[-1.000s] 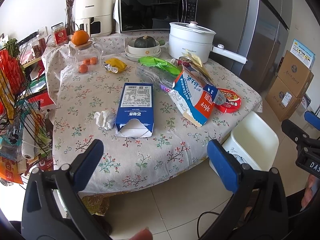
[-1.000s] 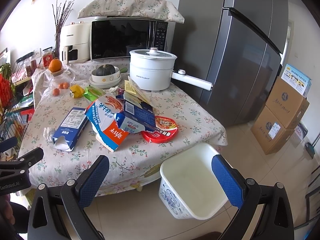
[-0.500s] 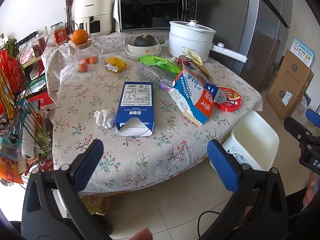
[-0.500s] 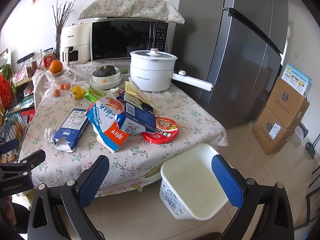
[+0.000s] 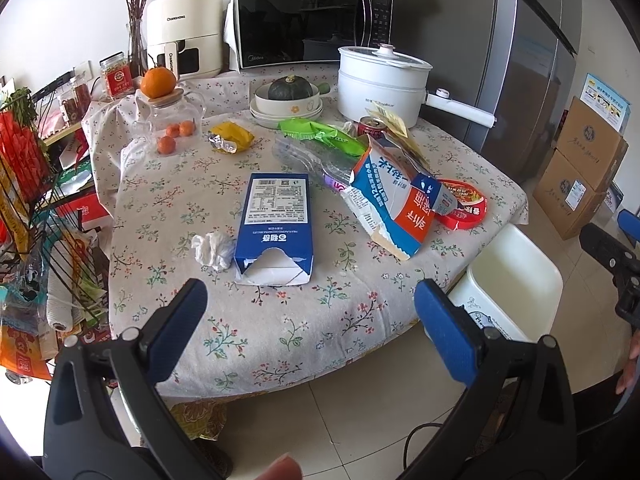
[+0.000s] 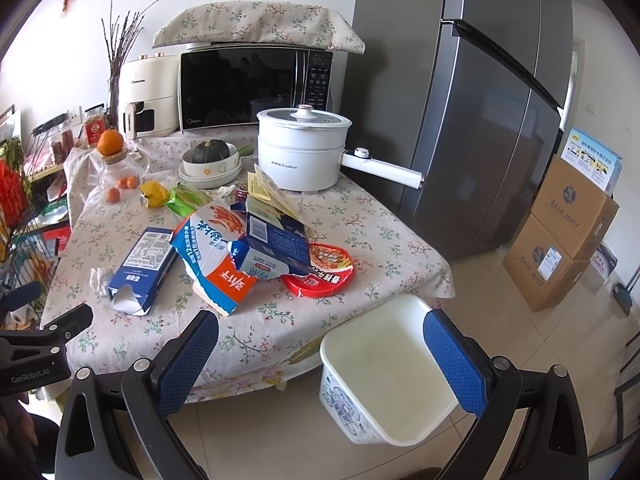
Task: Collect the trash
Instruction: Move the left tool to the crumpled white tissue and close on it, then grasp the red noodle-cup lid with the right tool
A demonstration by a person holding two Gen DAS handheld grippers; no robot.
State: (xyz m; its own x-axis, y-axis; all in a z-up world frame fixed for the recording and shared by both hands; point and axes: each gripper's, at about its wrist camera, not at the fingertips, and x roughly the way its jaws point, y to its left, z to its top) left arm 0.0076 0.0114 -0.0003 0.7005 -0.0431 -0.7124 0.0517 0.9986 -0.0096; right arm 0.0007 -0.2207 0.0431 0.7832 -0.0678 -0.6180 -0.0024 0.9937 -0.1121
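Observation:
Trash lies on the floral tablecloth [image 5: 168, 208]: a flattened blue carton [image 5: 276, 220] [image 6: 144, 266], a crumpled tissue [image 5: 213, 249], a torn blue, white and orange carton [image 5: 394, 204] [image 6: 220, 252], a red noodle-cup lid [image 5: 466, 204] [image 6: 324, 268], a clear plastic bottle [image 5: 308, 158], a green wrapper [image 5: 320, 134], a yellow wrapper [image 5: 232, 138] and a red can [image 5: 370, 125]. A white bin [image 5: 516, 276] [image 6: 384, 368] stands on the floor by the table's right corner. My left gripper [image 5: 310, 316] is open and empty before the table's front edge. My right gripper [image 6: 320, 352] is open and empty above the bin.
A white electric pot [image 6: 302, 152], a bowl with a squash [image 5: 288, 98], a microwave [image 5: 312, 24], an air fryer [image 5: 184, 34] and a glass jar with oranges [image 5: 170, 124] sit at the back. A wire rack [image 5: 28, 208] stands left. A fridge [image 6: 480, 100] and cardboard boxes [image 6: 560, 232] stand right.
Both grippers have drifted slightly closer to the table. Nothing on the table has moved, and both grippers stay open.

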